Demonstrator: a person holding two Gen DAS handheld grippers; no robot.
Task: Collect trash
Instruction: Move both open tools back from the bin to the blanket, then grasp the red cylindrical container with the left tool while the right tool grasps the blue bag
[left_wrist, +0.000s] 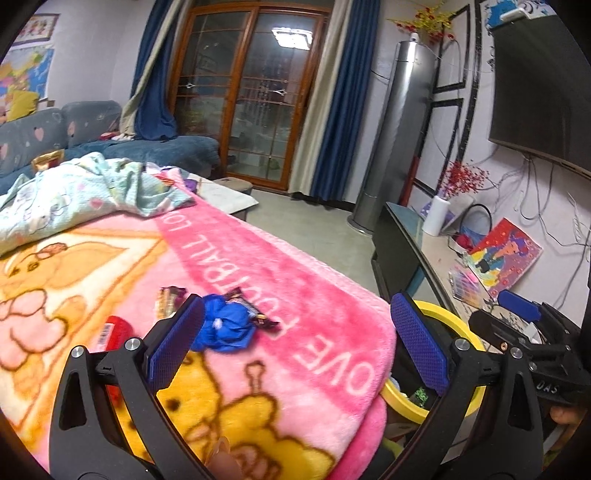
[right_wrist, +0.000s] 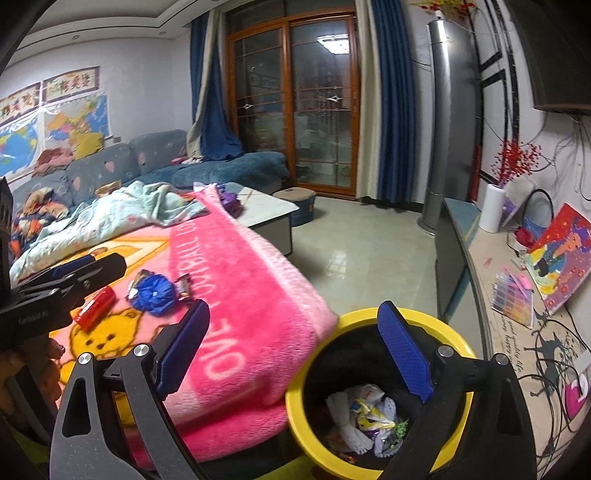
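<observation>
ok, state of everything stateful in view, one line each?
left gripper: open, empty
right gripper: open, empty, above the bin's near rim
yellow trash bin: uncovered, wrappers and paper in the bottom
blue crumpled wrapper: on the pink blanket, not yet collected
red packet: lying flat on the blanket
sliding glass doors: shut
wall TV: off

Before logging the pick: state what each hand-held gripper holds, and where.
Nothing: the left hand-held gripper and right hand-held gripper are both open and empty.
</observation>
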